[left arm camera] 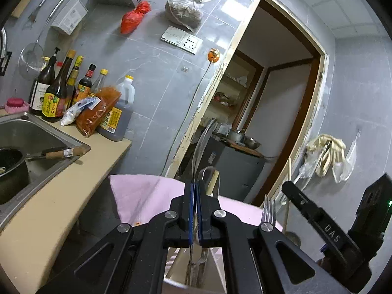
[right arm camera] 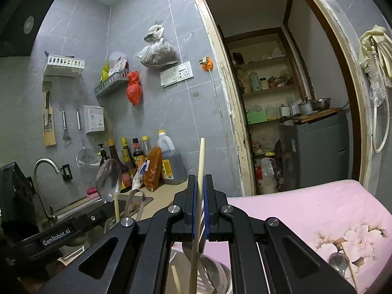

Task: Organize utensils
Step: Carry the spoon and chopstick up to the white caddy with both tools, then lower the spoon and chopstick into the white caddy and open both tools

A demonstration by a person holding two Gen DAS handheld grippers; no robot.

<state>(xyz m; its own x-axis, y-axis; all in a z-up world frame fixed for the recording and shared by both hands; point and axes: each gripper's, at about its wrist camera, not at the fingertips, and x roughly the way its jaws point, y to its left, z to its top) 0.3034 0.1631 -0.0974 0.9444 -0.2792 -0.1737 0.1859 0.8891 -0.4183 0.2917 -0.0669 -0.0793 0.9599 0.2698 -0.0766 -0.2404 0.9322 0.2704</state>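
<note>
My left gripper point(left arm camera: 195, 191) is shut on a metal spoon point(left arm camera: 204, 137), seen edge on, its bowl rising above the pads. The same spoon point(right arm camera: 109, 180) shows its bowl in the right wrist view. My right gripper point(right arm camera: 200, 188) is shut on a pale wooden chopstick point(right arm camera: 201, 161) that stands nearly upright. A fork point(left arm camera: 268, 208) stands tines up just right of the left gripper. Both grippers hang over a pink flowered cloth point(right arm camera: 306, 208). Under the right gripper sit a metal cup point(right arm camera: 216, 275) and another chopstick point(right arm camera: 176, 280). A second spoon point(right arm camera: 339, 262) lies on the cloth.
A steel sink point(left arm camera: 36, 132) with a dark pot point(left arm camera: 9, 169) lies to the left, a wooden-handled tool point(left arm camera: 63, 153) on its rim. Sauce bottles point(left arm camera: 56, 93) line the beige counter point(left arm camera: 49, 208). An open doorway point(right arm camera: 281, 98) leads to a pantry ahead.
</note>
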